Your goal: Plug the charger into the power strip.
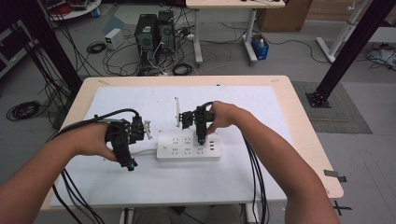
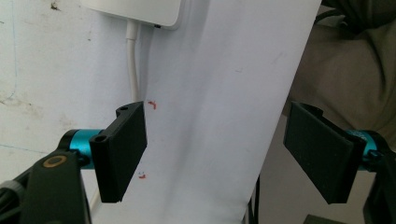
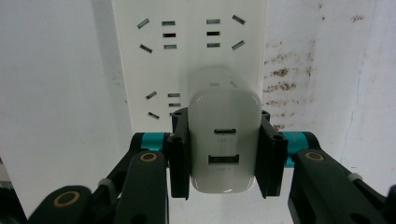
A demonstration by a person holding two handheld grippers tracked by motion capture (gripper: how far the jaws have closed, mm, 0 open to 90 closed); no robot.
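The right gripper [image 3: 223,154] is clamped on a white charger [image 3: 224,140]: its two black jaws press flat against the two sides of the charger, with no gap. The charger has two ports on its face and it stands on the power strip [image 3: 187,56], at the sockets near the strip's end. In the high view the right gripper [image 1: 201,139] points down onto the right part of the strip [image 1: 188,147], and the right hand [image 1: 223,114] holds it from above.

The left gripper [image 2: 224,154] has its jaws wide apart and nothing is between them. Under it lies only the white sheet [image 2: 210,93]; the strip's cable [image 2: 133,70] runs just beside the left jaw. In the high view the left gripper [image 1: 127,156] is near the left end of the strip, not touching it.

The strip lies in the middle of the sheet [image 1: 140,182] on the table [image 1: 303,140]. There is open room on all sides of it, and the table edges are well apart from both grippers.
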